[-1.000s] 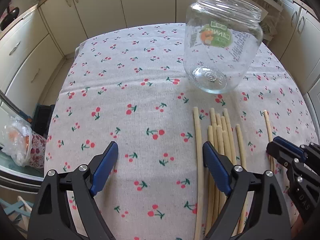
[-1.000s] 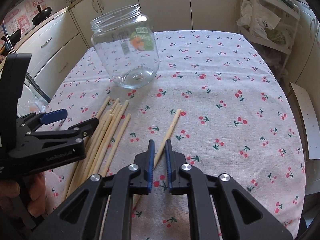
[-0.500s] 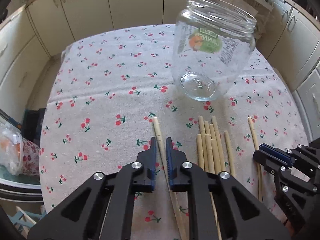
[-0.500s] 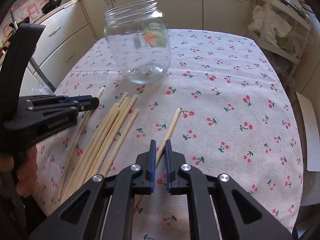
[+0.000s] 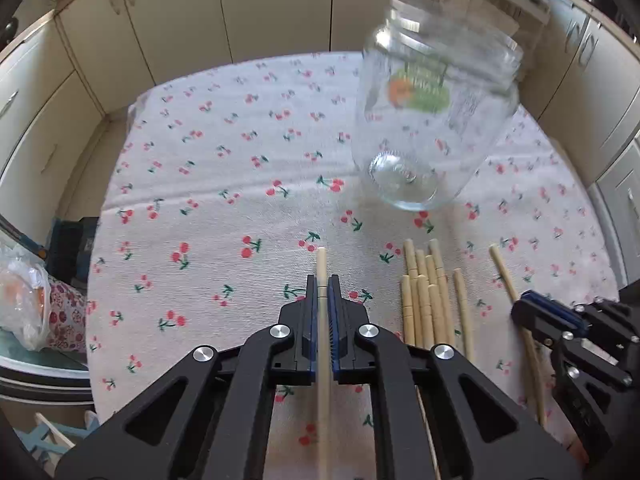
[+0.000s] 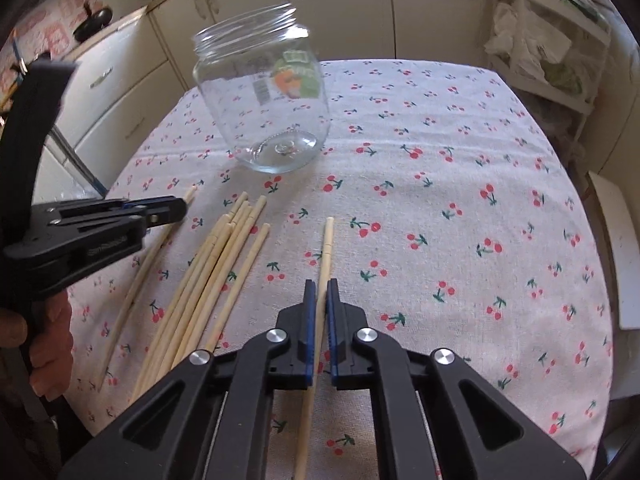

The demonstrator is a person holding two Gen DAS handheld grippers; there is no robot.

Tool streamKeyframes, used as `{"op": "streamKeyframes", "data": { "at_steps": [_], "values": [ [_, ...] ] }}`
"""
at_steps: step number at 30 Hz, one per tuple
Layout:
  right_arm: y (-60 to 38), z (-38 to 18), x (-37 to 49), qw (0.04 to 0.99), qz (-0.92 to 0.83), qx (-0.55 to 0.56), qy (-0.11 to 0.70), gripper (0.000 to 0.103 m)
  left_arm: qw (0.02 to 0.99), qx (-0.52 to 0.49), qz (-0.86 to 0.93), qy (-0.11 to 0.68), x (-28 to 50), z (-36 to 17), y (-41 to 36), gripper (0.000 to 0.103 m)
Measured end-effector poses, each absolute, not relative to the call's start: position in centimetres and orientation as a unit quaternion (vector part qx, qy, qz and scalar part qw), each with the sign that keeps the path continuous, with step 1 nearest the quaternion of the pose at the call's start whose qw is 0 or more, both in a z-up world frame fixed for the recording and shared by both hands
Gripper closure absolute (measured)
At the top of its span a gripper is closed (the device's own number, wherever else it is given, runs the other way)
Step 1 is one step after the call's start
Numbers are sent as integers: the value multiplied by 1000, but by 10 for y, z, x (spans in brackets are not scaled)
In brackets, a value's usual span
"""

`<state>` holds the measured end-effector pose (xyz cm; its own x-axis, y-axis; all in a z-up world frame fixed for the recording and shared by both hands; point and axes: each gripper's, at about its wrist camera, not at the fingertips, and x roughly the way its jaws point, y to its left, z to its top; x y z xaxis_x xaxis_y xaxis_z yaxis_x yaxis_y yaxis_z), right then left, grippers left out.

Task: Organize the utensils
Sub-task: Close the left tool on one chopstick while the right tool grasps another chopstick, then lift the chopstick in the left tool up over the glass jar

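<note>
My left gripper point(image 5: 323, 280) is clamped on one chopstick point(image 5: 321, 264), its tip jutting toward 12 o'clock just past the blue pads point(image 5: 334, 320). My right gripper point(image 6: 321, 284) pinches a second stick point(image 6: 327, 240) the same way, the shaft running back between the closed fingers and forward over the cherry-print cloth point(image 6: 460, 184).

At 10 o'clock from the right gripper the loose bundle point(image 6: 216, 264) of chopsticks lies fanned on the cloth, tips pointing to the jar point(image 6: 266, 104). The bundle sits between the two held sticks and touches neither gripper.

Farther out at 11 o'clock the open glass jar stands on the cloth, well apart from the stick tips. Bare cloth runs from 12 to 3 o'clock out to the table's far and right edges. Cabinets point(image 5: 160, 20) close in beyond the far edge; a wire rack point(image 6: 552, 40) stands at 1 o'clock.
</note>
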<state>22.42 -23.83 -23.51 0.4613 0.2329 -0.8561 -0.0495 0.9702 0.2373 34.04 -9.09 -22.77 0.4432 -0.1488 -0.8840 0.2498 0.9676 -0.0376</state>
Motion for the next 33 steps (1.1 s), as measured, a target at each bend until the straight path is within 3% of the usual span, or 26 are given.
{"op": "streamKeyframes", "data": {
  "at_steps": [15,24,33],
  "values": [
    [-245,-237,221,854,75,135,497,97,924,-53,-167,340,325,-97,-63,98],
    [-245,-237,220,853,78,133,498,97,938,-77,-193,276,338,-49,-82,98],
    [-231,-233,222,855,74,68,508,96,946,-110,-191,237,379,-35,-106,98]
  ]
}}
